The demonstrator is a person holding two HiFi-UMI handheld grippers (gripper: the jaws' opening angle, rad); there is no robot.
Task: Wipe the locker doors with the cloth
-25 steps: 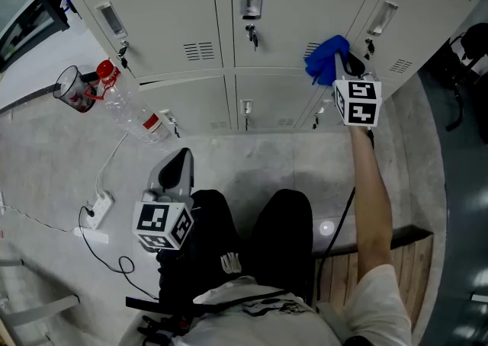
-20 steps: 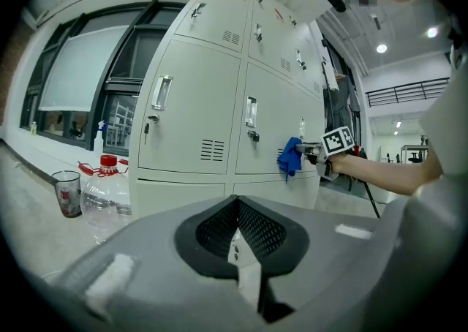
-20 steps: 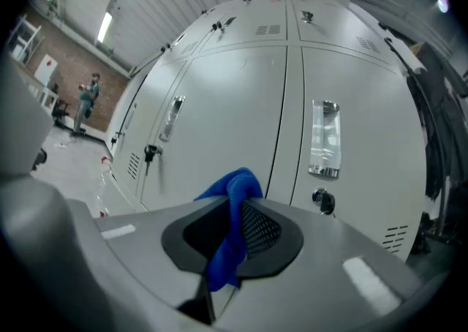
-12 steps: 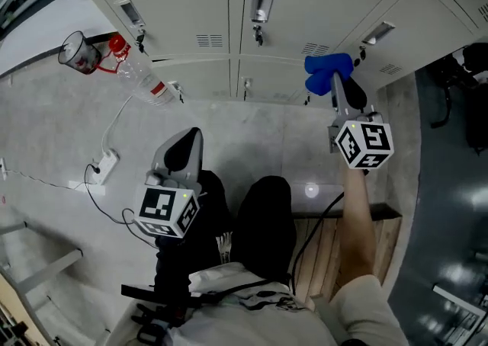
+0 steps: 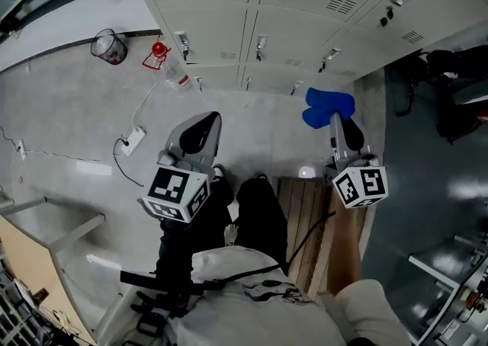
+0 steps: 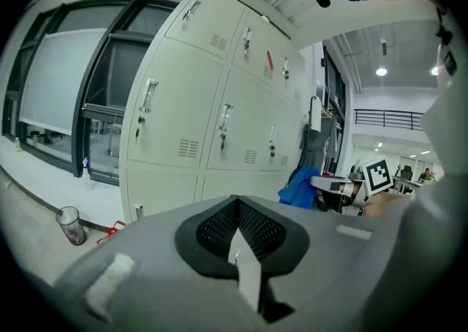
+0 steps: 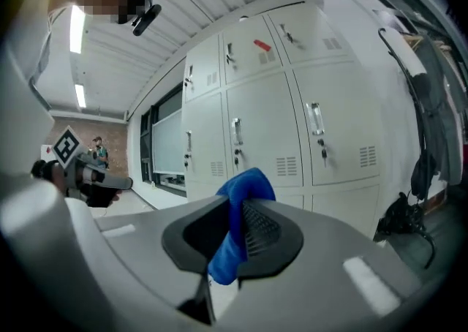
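Blue cloth (image 5: 328,107) was pinched between the jaws of the right gripper (image 5: 338,122), bunched up above them. A second earlier it had lain against a locker door. By now it had come off the lockers (image 5: 305,1) and hung over the grey floor (image 5: 76,108), near the bottom row of doors but clear of them. The left gripper (image 5: 200,129) remained low beside the person's leg, its jaws pressed together on nothing. The lockers sat farther up the head view than before, and more floor showed.
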